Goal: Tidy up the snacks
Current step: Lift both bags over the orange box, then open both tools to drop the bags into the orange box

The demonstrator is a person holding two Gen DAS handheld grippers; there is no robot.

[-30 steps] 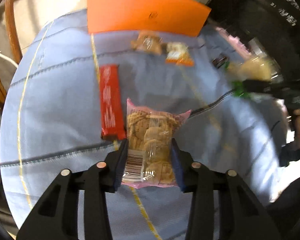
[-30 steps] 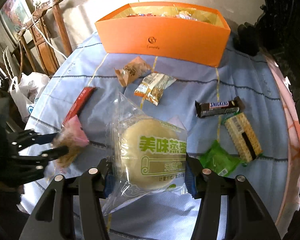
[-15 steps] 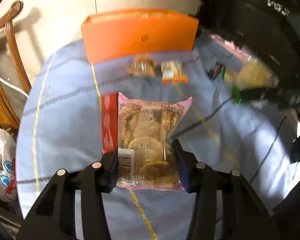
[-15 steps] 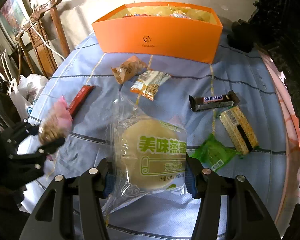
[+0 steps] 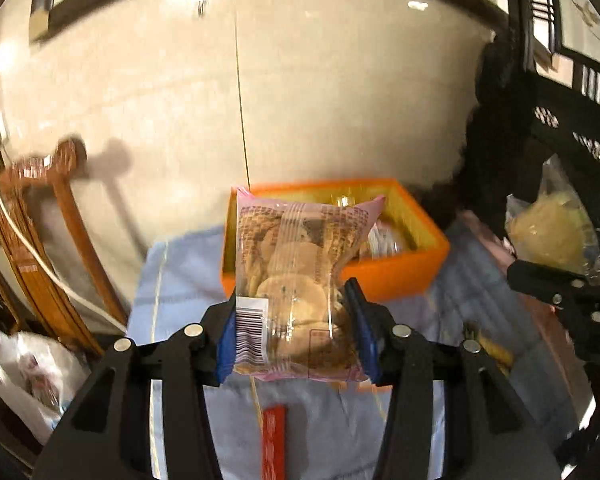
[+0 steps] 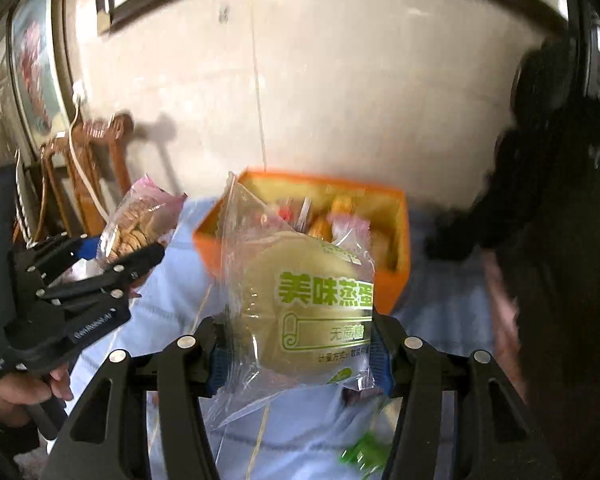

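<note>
My left gripper (image 5: 296, 332) is shut on a pink-edged clear pack of biscuits (image 5: 296, 284), held up in the air in front of the orange box (image 5: 400, 276). My right gripper (image 6: 300, 356) is shut on a clear bag with a round yellow cake and green print (image 6: 304, 300), also lifted, with the orange box (image 6: 396, 276) behind it holding several wrapped snacks. In the right wrist view the left gripper (image 6: 112, 256) with its biscuit pack (image 6: 140, 220) shows at the left. In the left wrist view the cake bag (image 5: 552, 232) appears at the right edge.
A blue cloth (image 5: 180, 280) covers the table. A red bar (image 5: 274, 440) lies on it below the left gripper, and a green packet (image 6: 364, 452) below the right one. A wooden chair (image 5: 52, 240) and a white plastic bag (image 5: 28, 372) stand at the left, dark carved furniture (image 5: 560, 120) at the right.
Both grippers have risen from the table with their packs and tilted up, so the box's inside and the wall now show. The snacks on the cloth have dropped out of view.
</note>
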